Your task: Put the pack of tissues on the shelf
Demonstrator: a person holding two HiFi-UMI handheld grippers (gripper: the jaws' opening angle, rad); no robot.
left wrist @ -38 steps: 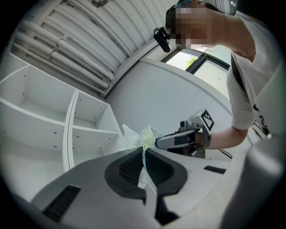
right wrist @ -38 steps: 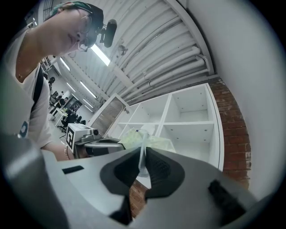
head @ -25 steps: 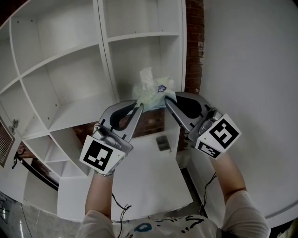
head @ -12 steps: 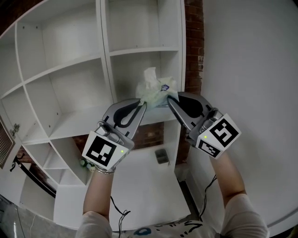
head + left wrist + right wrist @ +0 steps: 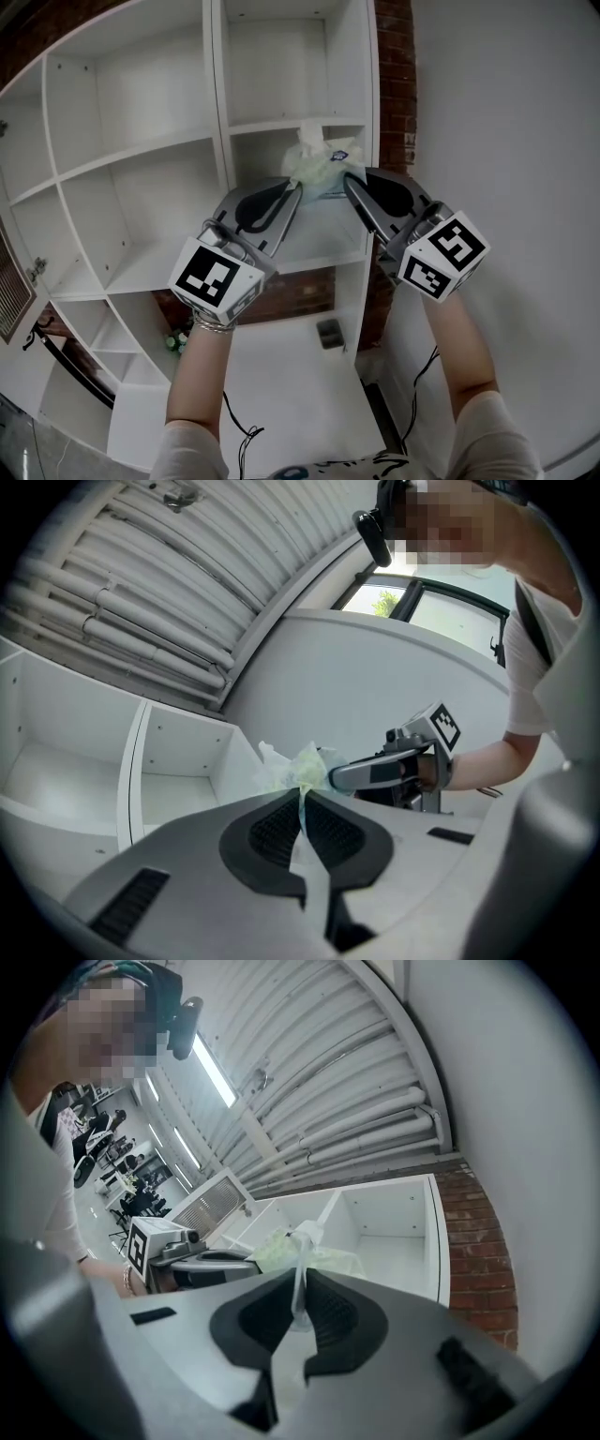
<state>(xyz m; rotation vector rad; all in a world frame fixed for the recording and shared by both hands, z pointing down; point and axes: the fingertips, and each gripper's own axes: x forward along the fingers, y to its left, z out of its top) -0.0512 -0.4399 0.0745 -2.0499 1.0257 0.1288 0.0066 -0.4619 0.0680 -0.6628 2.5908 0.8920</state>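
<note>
**Pack of tissues (image 5: 319, 161), pale green wrapper, held up between two tools before the white shelf (image 5: 141, 159).**
Left tool (image 5: 294, 190): jaws closed on the wrapper's left edge, thin film pinched between the pads. Right tool (image 5: 348, 180): jaws closed on the wrapper's right edge, likewise. Pack sits between the two tips, in front of the shelf's right column, at the opening under a shelf board; contact with the shelf cannot be told. Brick wall (image 5: 394, 56) just right of the shelf.

Soft even light, sharp ctr, strong fisheye warp w/ dark corners.
</note>
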